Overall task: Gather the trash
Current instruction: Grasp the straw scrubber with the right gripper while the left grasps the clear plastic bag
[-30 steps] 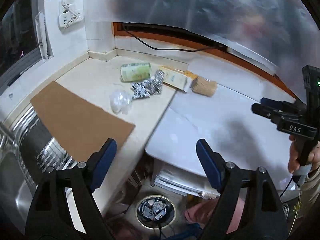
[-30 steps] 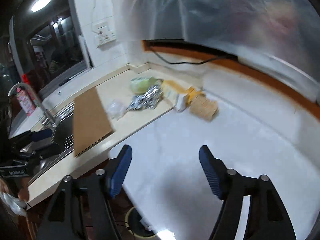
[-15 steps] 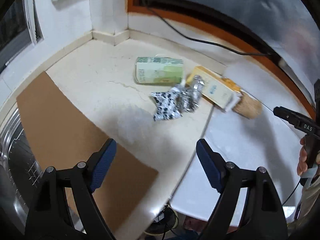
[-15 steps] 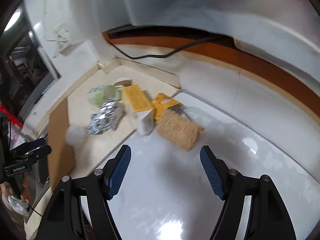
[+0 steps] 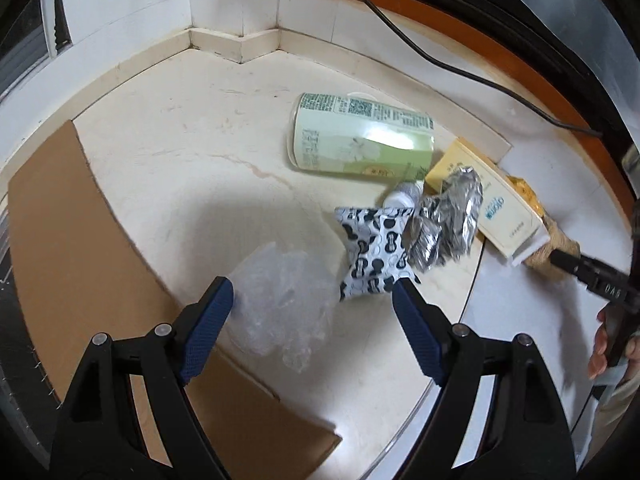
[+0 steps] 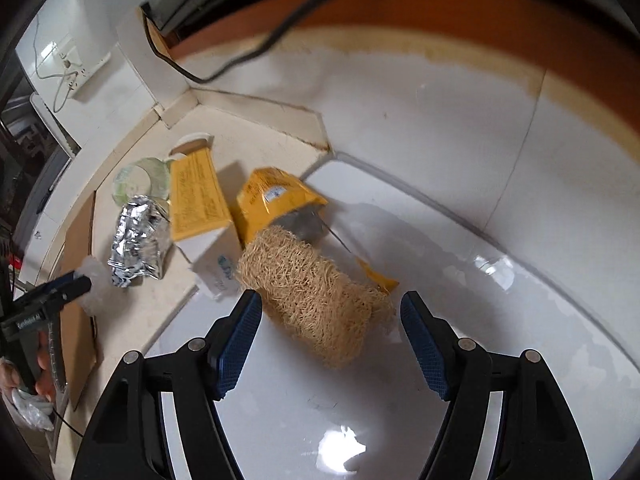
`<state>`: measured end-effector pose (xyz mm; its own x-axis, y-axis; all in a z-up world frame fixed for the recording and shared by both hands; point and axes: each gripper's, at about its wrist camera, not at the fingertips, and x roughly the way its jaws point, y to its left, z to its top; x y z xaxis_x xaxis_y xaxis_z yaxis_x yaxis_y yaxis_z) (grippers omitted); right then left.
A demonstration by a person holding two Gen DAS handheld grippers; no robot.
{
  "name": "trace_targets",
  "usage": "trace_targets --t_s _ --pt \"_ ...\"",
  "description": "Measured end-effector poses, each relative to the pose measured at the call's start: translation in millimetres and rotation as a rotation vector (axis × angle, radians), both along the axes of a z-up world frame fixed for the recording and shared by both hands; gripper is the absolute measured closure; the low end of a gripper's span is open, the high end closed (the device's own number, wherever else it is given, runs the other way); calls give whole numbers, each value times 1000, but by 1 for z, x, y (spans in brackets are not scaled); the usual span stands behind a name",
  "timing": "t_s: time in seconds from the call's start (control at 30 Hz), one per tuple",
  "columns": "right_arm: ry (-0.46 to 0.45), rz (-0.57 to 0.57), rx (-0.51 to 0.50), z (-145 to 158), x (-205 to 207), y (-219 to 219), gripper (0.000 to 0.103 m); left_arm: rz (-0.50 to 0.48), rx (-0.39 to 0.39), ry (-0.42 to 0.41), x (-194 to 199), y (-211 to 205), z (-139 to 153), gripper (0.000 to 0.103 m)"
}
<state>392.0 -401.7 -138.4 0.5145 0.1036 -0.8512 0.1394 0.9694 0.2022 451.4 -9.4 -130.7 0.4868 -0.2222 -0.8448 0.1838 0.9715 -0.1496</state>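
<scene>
The trash is found heaped in the corner of a cream stone counter [image 5: 192, 148], where it meets a glossy white surface [image 6: 460, 240]. The left gripper [image 5: 310, 312] is held with its jaws wide apart and nothing pressed between them; a crumpled clear plastic bag [image 5: 280, 300] lies in the gap, so it is judged to be the piece meant for this hand. Just beyond it a black-and-white patterned wrapper [image 5: 372, 252] is touched by a crumpled foil wrapper [image 5: 448, 220], with a pale green can [image 5: 360, 140] lying on its side behind them and a yellow-and-white carton [image 5: 496, 208] to the right. A sheet of brown cardboard [image 5: 80, 248] lies flat at the left, its edge under the bag. The right gripper [image 6: 330, 336] is likewise held open and empty, lined up on a tan fibrous loofah scrubber [image 6: 316, 288] that rests on the white surface against a torn yellow packet [image 6: 276, 196]. The spread jaws are judged suited to the bulk of both light, crushable targets. No bin is visible in either view.
</scene>
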Motion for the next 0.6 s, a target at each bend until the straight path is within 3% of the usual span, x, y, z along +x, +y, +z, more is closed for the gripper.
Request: trace_targets --t_s 0.13,0.3,0.6 --pt "-21 0 70 -8 -1 -1 32 10 8 -4 7 1 -5 23" --pt "-41 19 30 -9 -1 10 45 38 16 13 15 9 -11 23" --pt "-48 34 13 0 -16 23 54 89 15 31 22 18 -29 23"
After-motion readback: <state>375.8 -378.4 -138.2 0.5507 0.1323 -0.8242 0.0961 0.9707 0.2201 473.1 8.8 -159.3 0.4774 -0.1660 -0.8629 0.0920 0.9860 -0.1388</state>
